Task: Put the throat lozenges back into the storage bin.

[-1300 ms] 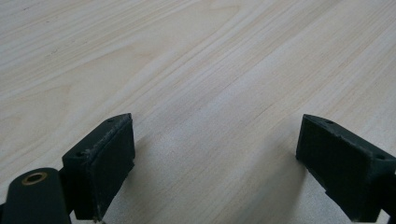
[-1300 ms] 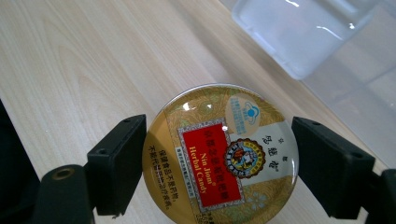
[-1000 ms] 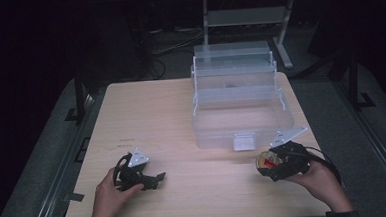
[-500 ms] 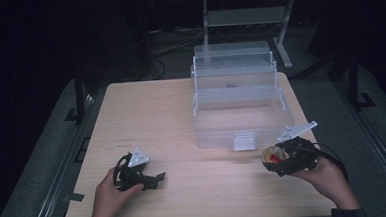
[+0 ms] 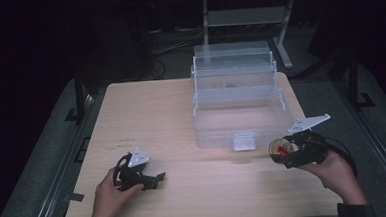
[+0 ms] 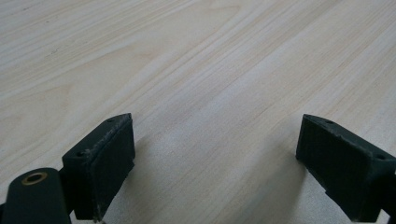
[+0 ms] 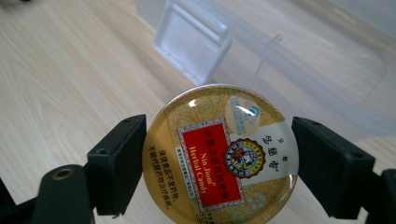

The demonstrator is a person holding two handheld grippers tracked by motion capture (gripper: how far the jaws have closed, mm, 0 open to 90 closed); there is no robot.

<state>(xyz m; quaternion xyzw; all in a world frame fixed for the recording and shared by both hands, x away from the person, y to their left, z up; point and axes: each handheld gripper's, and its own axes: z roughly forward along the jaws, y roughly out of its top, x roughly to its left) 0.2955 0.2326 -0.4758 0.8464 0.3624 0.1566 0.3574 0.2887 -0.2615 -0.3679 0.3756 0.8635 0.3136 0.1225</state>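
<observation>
Between right tool [image 7: 217,163] jaws: candy tin [image 7: 219,156], clamped.

- One round herbal candy tin [image 7: 222,156], at 4 o'clock.
- One clear tiered plastic organiser box [image 5: 236,98], at 1 o'clock.
- Two grippers.
- One worktop [image 5: 151,115].

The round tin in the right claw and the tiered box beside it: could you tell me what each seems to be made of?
Round tin: probably printed metal with a glossy gold lid; sharp highlights gleam on it. Tiered box: clear, slightly frosted plastic; the table shows through its walls.
</observation>
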